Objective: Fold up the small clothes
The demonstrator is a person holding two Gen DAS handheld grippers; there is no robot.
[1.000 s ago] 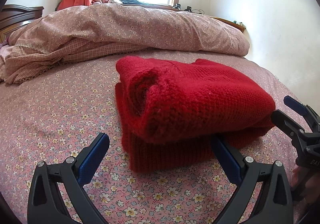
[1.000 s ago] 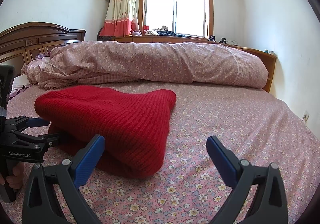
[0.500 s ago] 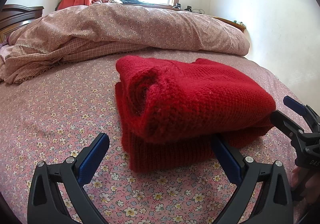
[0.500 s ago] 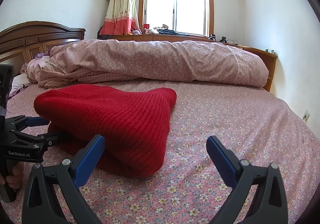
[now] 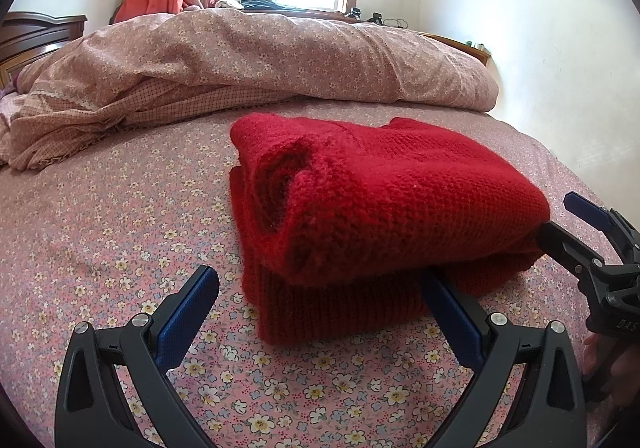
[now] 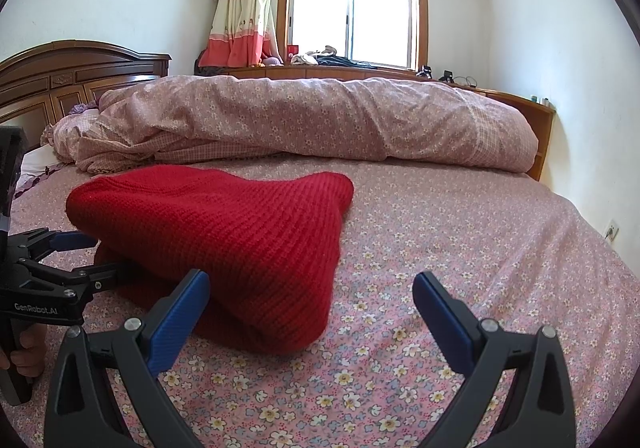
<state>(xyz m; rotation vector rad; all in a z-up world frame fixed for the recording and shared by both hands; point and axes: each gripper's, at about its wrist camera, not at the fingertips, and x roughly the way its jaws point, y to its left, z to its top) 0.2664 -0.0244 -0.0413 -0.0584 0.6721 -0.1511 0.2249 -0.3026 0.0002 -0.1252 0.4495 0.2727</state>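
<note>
I see a bed with a pink floral sheet [image 5: 100, 208], and on it a red knitted sweater [image 5: 380, 200] folded into a thick bundle near the middle. Behind it, a rolled floral duvet [image 5: 260, 60] lies across the bed, under a bright window [image 6: 358, 12].

My left tool [image 5: 320, 304] sits low over the sheet with its blue-padded fingers spread wide. The left finger [image 5: 186, 312] is clear of the sweater; the right one touches the sweater's lower fold at its near edge.

In the right wrist view, my right tool [image 6: 312, 308] is also spread wide and holds nothing. Its left finger [image 6: 178, 322] is against the sweater's near edge, and its right finger is over bare sheet, well apart from the sweater.
</note>
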